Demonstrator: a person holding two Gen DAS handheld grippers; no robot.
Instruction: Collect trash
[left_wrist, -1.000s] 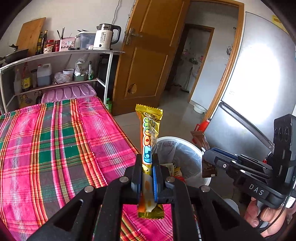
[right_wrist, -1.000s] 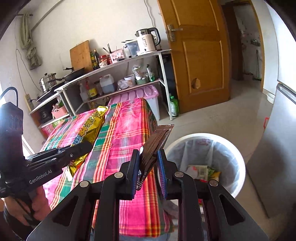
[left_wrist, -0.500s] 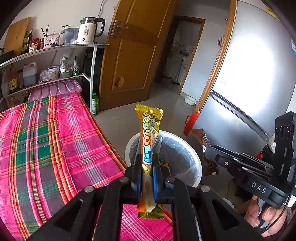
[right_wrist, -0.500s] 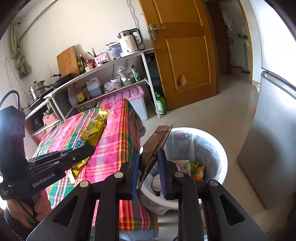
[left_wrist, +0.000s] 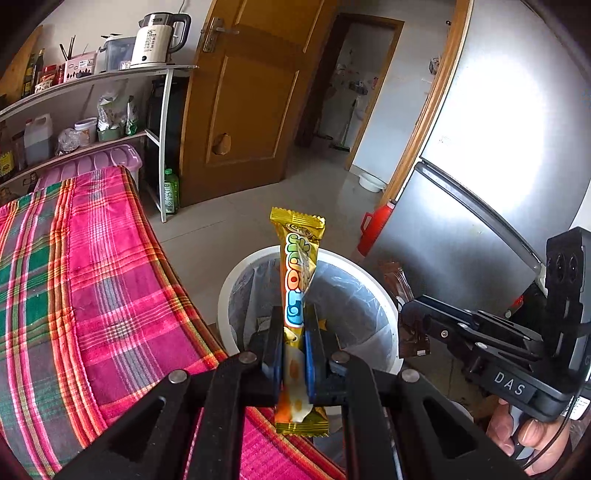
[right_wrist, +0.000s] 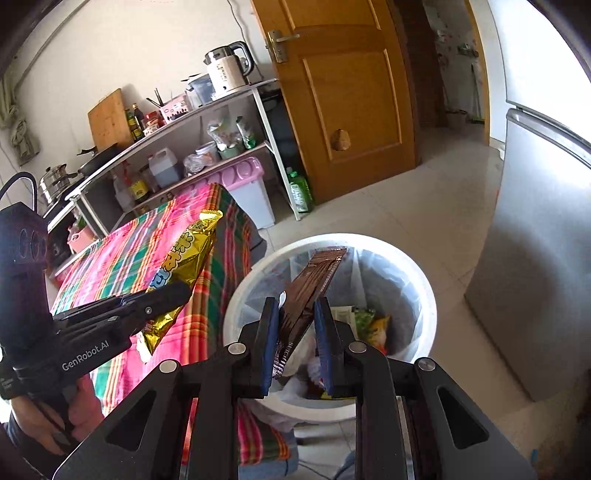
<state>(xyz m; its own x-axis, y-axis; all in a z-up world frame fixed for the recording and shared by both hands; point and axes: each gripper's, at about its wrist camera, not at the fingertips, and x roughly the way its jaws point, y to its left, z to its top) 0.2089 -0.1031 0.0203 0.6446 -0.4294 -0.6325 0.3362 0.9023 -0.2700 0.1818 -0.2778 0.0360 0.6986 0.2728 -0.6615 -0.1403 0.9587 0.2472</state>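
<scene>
Gold foil stands upright in the left gripper (left_wrist: 293, 347), a long wrapper (left_wrist: 298, 280) pinched over the bin's (right_wrist: 424, 280) near rim beside the table (left_wrist: 92, 295). The right gripper (right_wrist: 295, 332) pinches a brown wrapper (right_wrist: 310, 291) above the bin. Light foil released at the rim could flutter onto the floor.

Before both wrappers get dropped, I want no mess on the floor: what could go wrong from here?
1. The gold wrapper in the left gripper seems to hang near the bin's table-side rim, so it might land on the plaid cloth or the floor.
2. The brown wrapper sits tilted in the right gripper; it may flutter sideways when released.
3. The two grippers are close together and could bump.
</scene>
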